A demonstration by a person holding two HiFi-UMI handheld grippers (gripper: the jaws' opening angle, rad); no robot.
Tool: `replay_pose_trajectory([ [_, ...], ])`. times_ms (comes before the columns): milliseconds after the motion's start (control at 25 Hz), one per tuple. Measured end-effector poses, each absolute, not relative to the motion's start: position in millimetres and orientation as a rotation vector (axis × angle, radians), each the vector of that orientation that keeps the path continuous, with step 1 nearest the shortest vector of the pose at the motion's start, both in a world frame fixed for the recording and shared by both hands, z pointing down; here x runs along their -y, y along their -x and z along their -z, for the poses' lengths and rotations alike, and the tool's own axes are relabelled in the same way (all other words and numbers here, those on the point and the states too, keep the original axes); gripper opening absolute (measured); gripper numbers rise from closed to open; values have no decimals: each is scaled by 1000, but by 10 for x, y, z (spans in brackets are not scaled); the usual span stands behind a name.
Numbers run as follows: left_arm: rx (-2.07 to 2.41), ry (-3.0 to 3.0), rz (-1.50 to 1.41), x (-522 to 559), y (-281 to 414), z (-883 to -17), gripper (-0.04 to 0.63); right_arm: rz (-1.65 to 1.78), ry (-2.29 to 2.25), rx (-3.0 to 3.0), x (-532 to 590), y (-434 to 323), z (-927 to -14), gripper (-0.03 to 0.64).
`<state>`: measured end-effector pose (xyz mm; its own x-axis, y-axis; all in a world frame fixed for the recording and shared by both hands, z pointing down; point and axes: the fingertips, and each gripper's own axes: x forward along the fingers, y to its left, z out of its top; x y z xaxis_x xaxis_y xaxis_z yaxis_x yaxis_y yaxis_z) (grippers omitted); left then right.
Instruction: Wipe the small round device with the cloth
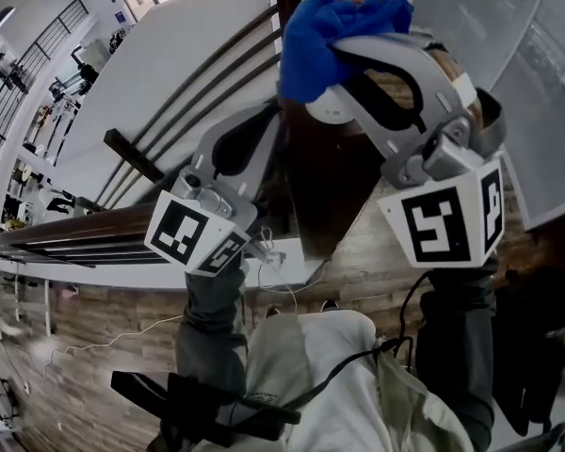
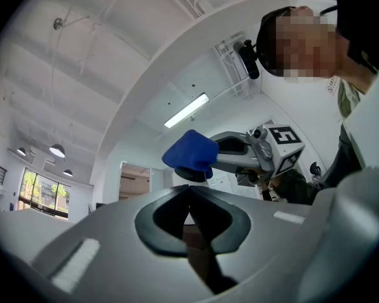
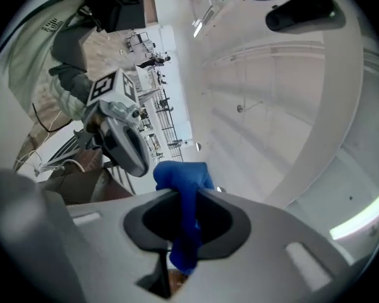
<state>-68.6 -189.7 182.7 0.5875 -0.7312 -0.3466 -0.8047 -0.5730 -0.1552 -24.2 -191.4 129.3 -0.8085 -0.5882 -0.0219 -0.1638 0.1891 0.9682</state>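
1. My right hand-held gripper (image 1: 344,45) is clamped on the bunched blue cloth (image 1: 330,22), and its own view shows the fabric pinched between the jaws.
2. My left hand-held gripper (image 1: 275,111) has its jaws drawn together. It seems to pinch the edge of the small round device (image 1: 331,109), which is held up in the air just beneath the cloth.
3. I judge the wiping stroke is in hand, with the cloth pressing on the device's top.
4. Next I'd rub across the face while keeping the left grip firm.

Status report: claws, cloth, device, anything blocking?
Right claw shut on blue cloth. Cloth lies over small white round device. Left claw shut, just beside device. Nothing blocking.
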Motion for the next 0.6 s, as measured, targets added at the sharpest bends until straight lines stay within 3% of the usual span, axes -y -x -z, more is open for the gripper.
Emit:
replay_pose_trajectory([
  [280, -1226, 2548, -354, 1814, 694, -1878, -5, 1579, -649, 1949, 1778, 158, -1913, 64],
  [600, -1221, 2569, -392, 1707, 867, -1888, -5, 1751, -1033, 1909, 1788, 117, -629, 64],
])
